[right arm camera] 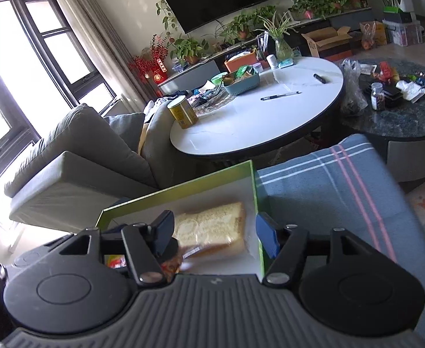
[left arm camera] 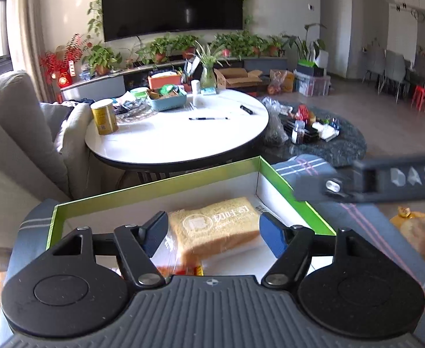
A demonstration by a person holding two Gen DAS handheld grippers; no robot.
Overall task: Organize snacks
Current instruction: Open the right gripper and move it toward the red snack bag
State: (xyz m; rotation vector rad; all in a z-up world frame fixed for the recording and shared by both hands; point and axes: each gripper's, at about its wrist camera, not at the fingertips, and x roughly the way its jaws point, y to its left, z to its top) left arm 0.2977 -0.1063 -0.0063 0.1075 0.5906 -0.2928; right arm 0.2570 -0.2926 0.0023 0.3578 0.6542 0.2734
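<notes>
**Bread pack sitting in the green box, both grippers spread over it**

While the left wrist camera looks down, the left gripper (left arm camera: 213, 229) hangs with its pads spread apart on either side of a wrapped bread pack (left arm camera: 215, 226), and neither pad seems to press on it, so it reads as open to me. That bread lies inside a green-rimmed box (left arm camera: 296, 191) with a white floor, which rests on a blue striped cushion (left arm camera: 386, 232). Something red and yellow peeks out just under the bread, too hidden to name. Over on the right side, the right gripper (left arm camera: 366, 184) crosses above the cushion, blurry, showing white letters. Further back sits a round white table (left arm camera: 183, 142) with a yellow can (left arm camera: 104, 117) and a pen (left arm camera: 208, 118).

From the right wrist camera, the right gripper's pads stand apart with nothing pinched. Its left pad (right arm camera: 164, 232) sits at the bread's edge, and its right pad (right arm camera: 266, 237) hangs beyond the box's right wall (right arm camera: 257, 203). Same bread, same box, a grey sofa (right arm camera: 81, 156) to the left.
</notes>
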